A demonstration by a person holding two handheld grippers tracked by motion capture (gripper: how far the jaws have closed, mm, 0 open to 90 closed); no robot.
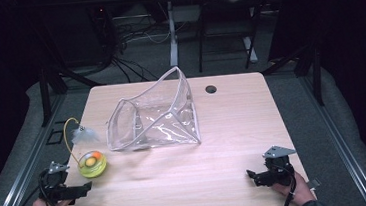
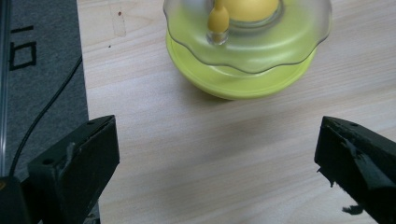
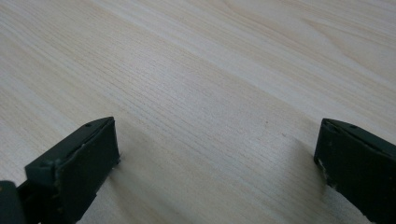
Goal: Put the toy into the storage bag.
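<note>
While nothing gripped: barely started
left gripper (image 2: 217, 163): jaws wide, empty
toy (image 2: 247, 44): just ahead of left fingers (image 2: 74, 163), untouched
right gripper (image 3: 217, 163): wide, empty, on bare table (image 3: 210, 70)
bag (image 1: 157, 118): beyond toy, open
left to do: grab toy, likely bag it

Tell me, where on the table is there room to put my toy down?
The widest bare patch of the light wooden table lies between the clear plastic bag and the near edge, and on the right past the bag. It is crowded at the left, around the round yellow-green toy beside the left tongs.
</note>
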